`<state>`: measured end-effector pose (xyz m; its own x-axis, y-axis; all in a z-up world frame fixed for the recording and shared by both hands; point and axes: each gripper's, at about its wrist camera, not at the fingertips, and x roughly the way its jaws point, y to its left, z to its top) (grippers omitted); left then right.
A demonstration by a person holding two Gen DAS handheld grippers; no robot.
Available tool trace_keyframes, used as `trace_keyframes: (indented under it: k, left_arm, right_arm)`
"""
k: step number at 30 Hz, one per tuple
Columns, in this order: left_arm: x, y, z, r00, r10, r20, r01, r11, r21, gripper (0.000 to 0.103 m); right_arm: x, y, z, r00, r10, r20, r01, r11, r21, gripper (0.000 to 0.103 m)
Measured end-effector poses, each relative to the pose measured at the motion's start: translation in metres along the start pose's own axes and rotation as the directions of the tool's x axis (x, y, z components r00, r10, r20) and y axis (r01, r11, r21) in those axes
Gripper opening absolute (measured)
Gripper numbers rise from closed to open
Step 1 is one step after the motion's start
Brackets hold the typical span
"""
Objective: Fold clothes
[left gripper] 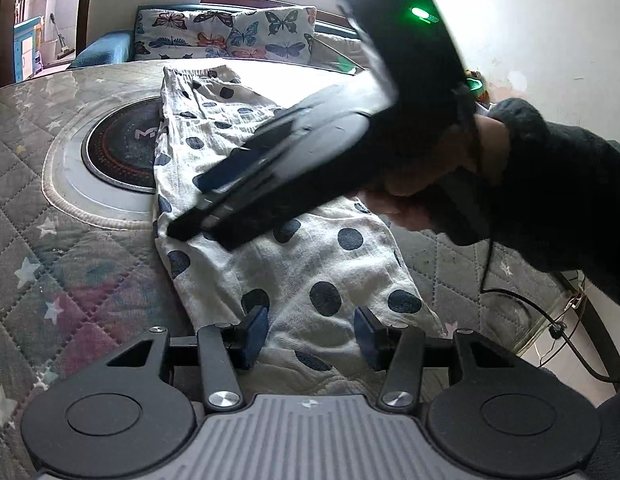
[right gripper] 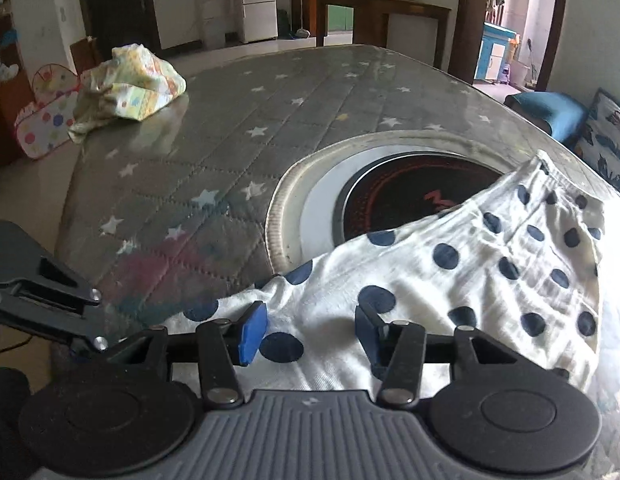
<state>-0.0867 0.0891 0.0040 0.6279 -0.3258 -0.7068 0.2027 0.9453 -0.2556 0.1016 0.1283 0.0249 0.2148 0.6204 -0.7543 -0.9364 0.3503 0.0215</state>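
Here, two spread grippers [left gripper: 310, 334] [right gripper: 312, 334], one dotted garment [left gripper: 293, 272]

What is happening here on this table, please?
A person is folding clothes with a handheld gripper in each hand. A white polka-dot garment lies flat on the quilted star-pattern table cover, partly over the round black cooktop. Both the left gripper and the right gripper are open and hold nothing; the right one reaches across the garment. A second, crumpled pastel garment waits at the far corner of the table.
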Motion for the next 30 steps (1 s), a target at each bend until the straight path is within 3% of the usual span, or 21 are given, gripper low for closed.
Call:
trace_keyframes:
  k: [6,10,17,24,30]
  left_arm:
    - [0.001,0.0,0.001,1.0,0.001,-0.002,-0.001,1.0,-0.002,0.052]
    - [0.001,0.001,0.003,1.0,-0.002,-0.006,0.002,1.0,0.001,0.052]
    - [-0.01,0.003,0.012,1.0,0.0,0.025,0.0,1.0,0.004,0.053]
    - [-0.009,0.012,0.035,0.995,0.045,0.091,-0.045,0.999,0.002,0.053]
    - [0.017,0.027,0.044,0.996,0.075,0.054,-0.074,0.997,-0.023,0.053]
  right_arm:
    - [0.01,-0.008,0.014,1.0,-0.008,0.03,0.006,0.998,0.057,0.053]
    - [-0.012,-0.017,0.012,0.999,-0.016,0.044,0.012,0.996,0.085,0.053]
    - [-0.053,-0.026,-0.024,0.999,-0.047,0.004,0.046,0.99,0.135,0.049]
    - [-0.079,-0.021,-0.061,0.999,-0.044,-0.007,0.045,0.982,0.185,0.037]
    - [-0.081,-0.007,-0.08,0.998,-0.058,-0.017,0.06,0.981,0.183,0.032]
